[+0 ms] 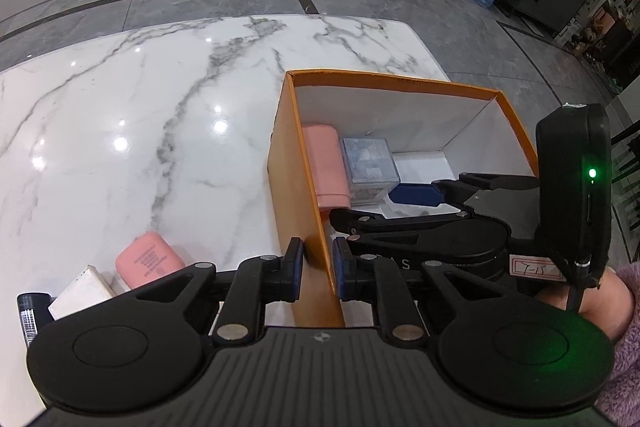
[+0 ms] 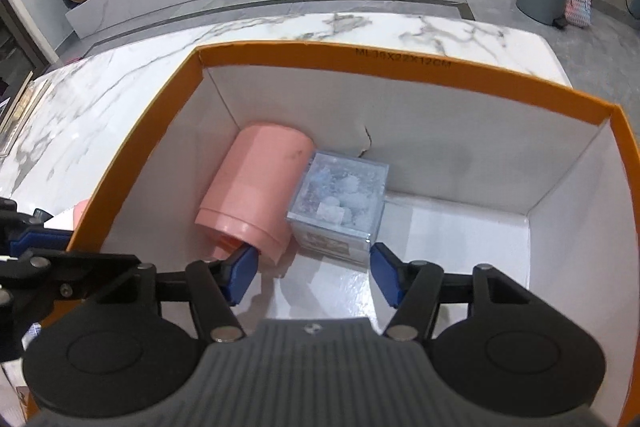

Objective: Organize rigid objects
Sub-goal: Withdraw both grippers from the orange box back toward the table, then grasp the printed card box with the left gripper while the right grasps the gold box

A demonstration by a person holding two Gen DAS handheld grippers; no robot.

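Orange box wall pinched by left tool, right tool wide inside, near clear cube.

In the left wrist view the left claw's own body hides the near ends of the white box and the pink case on the counter, and the black item beside them is mostly covered, its barcode label too small to read. The right claw reaches into the orange box there and covers much of its floor, hiding most of a white item behind the clear cube. In the right wrist view the printed code on the orange box's far rim is too blurred to read with certainty, the near wall is hidden below the right claw, and the left claw is cut off at the picture's left edge.
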